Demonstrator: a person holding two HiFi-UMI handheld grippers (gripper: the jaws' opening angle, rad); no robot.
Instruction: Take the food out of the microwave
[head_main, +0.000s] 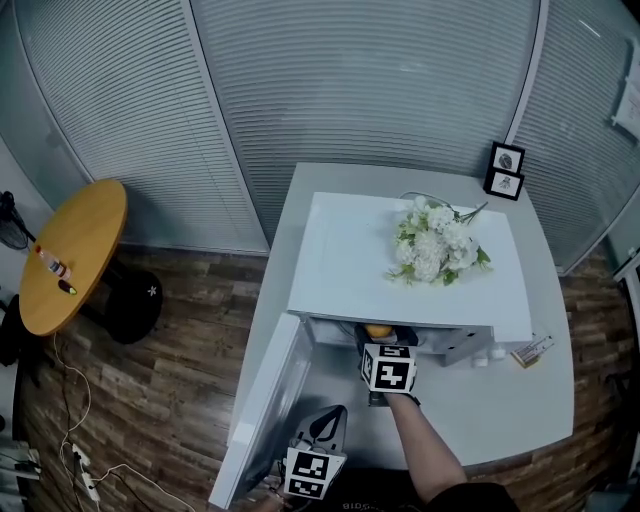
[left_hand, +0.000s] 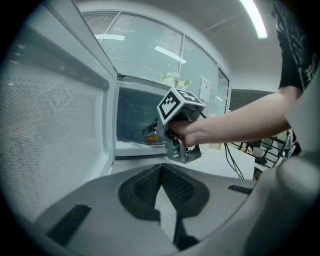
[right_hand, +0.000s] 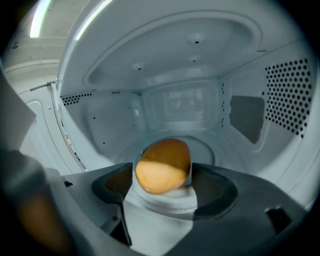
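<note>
Smooth, rounded, orange-yellow food (right_hand: 163, 166), perhaps a bun, brighter on its lower half. Inside the open microwave (head_main: 350, 260) on the table (head_main: 500, 400). Lodged between the tips of the right gripper (right_hand: 163, 174), at 12 o'clock from its body, jaws seemingly pinching both sides. Toward 7 o'clock in the head view, left gripper (left_hand: 161, 169) beside the door (head_main: 270, 400), jaws pressed together, empty.

No lettering can be read for certain. White print on the person's black sleeve (left_hand: 295, 45) is too blurred, and the sheet (head_main: 630, 100) on the far right wall seems printed but is too small.
</note>
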